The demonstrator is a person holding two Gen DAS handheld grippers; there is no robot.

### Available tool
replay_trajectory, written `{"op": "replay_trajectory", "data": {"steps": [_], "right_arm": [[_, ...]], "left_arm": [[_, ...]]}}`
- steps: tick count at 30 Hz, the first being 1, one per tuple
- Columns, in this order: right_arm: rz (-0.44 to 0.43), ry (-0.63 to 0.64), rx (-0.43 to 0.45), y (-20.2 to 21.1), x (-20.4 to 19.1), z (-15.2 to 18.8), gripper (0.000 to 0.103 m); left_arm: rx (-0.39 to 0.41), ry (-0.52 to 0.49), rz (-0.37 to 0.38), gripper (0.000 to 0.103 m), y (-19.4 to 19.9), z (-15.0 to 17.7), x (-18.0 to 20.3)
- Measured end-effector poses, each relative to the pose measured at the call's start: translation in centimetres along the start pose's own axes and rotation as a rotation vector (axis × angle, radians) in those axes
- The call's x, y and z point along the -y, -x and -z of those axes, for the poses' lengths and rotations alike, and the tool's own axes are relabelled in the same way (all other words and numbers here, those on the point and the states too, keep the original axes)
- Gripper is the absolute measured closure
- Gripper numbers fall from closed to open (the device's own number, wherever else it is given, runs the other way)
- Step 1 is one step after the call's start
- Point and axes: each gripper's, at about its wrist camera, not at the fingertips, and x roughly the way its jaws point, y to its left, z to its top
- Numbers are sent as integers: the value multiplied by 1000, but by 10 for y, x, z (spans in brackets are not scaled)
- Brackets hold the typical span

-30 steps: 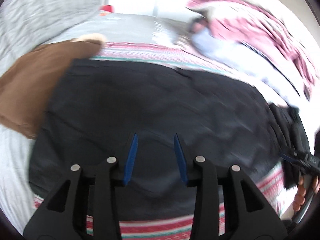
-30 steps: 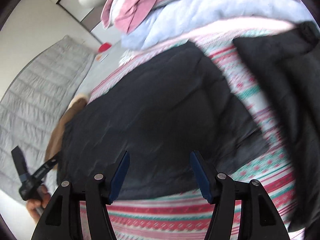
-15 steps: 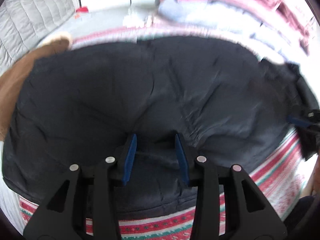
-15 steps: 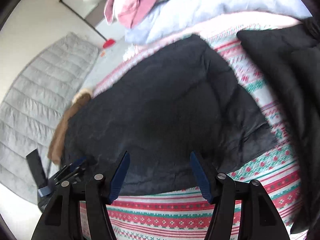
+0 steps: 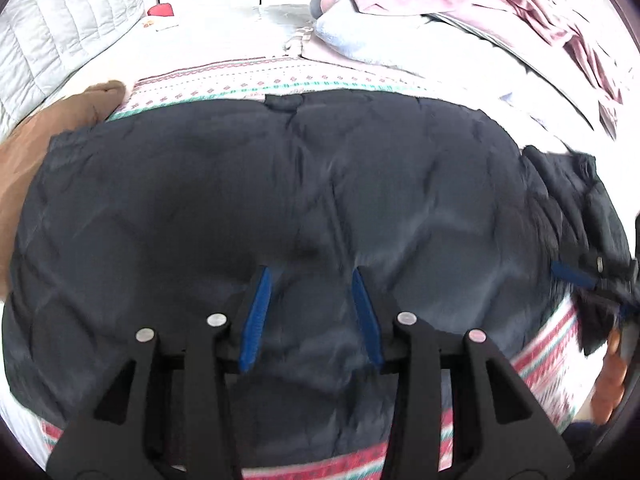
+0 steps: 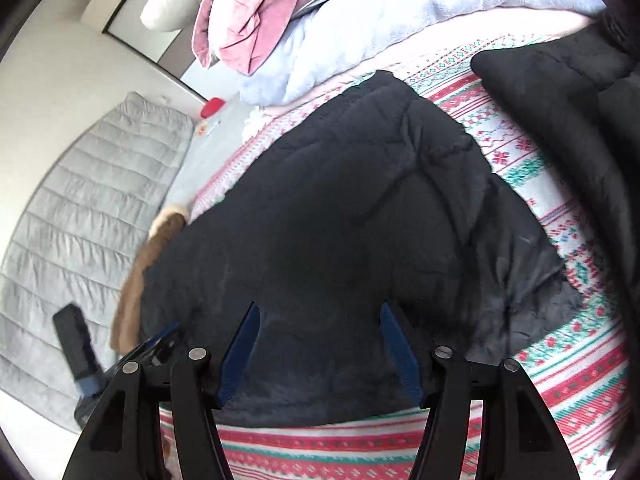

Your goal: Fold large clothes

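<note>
A dark navy quilted jacket [image 5: 320, 184] lies spread flat on a patterned red, green and white blanket [image 5: 544, 344]. My left gripper [image 5: 310, 280] hovers low over its near middle. Its jaws are opening, and the fabric lies beneath the blue pads without being pinched. In the right wrist view the same jacket [image 6: 360, 220] fills the centre. My right gripper [image 6: 318, 312] stands open above its near hem, holding nothing. The left gripper [image 6: 160, 340] shows at the jacket's left near corner. The right gripper [image 5: 576, 278] shows at the far right edge of the left wrist view.
A brown garment [image 6: 140, 280] lies partly under the jacket's left side. A black garment [image 6: 560, 120] sits to the right on the blanket. Pink and pale blue bedding [image 6: 340, 32] is piled at the back. A grey quilted pad [image 6: 80, 220] lies to the left.
My left gripper has slid from the brown garment's side toward the jacket's middle and dropped closer, its jaws spreading a little. The right gripper has stayed nearly still.
</note>
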Motion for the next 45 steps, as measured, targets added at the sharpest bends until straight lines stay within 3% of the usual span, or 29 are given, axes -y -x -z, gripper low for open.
{"op": "replay_trajectory", "data": {"steps": [5, 8, 11, 13, 15, 17, 20, 24, 31, 34, 37, 42, 45], "right_arm": [[6, -15, -20, -14, 0, 0, 39], [-1, -39, -52, -21, 3, -1, 39], [0, -50, -51, -21, 4, -4, 37], [1, -52, -43, -20, 2, -3, 33], [-3, -52, -38, -19, 2, -1, 30], [-6, -57, -37, -18, -1, 0, 29], [-8, -64, -37, -19, 2, 0, 27], [-3, -67, -43, -20, 5, 1, 24], [-2, -60, -35, -11, 7, 4, 22], [9, -57, -30, -5, 13, 6, 22], [15, -60, -31, 2, 20, 9, 22], [13, -74, -10, 6, 23, 8, 22], [10, -79, -8, 8, 25, 9, 22]], "left_arm": [[-63, 15, -102, 49, -48, -10, 2], [-78, -48, -160, 49, -53, -2, 15], [-137, -16, -120, 49, -46, -16, 9], [-92, 54, -66, 49, -33, -39, -3], [-50, 74, -104, 49, -28, -59, -10], [-65, 94, -101, 48, -40, -75, -15], [-146, 97, -103, 39, -77, -74, -18], [-96, -1, -186, 34, -96, -58, -4], [-118, 2, -227, 32, -102, -66, -6], [-134, 9, -232, 33, -93, -71, -4], [-136, 64, -168, 33, -63, -69, -13], [-41, 44, -91, 33, 14, -16, -12], [-46, 11, -41, 33, 35, 23, -11]]}}
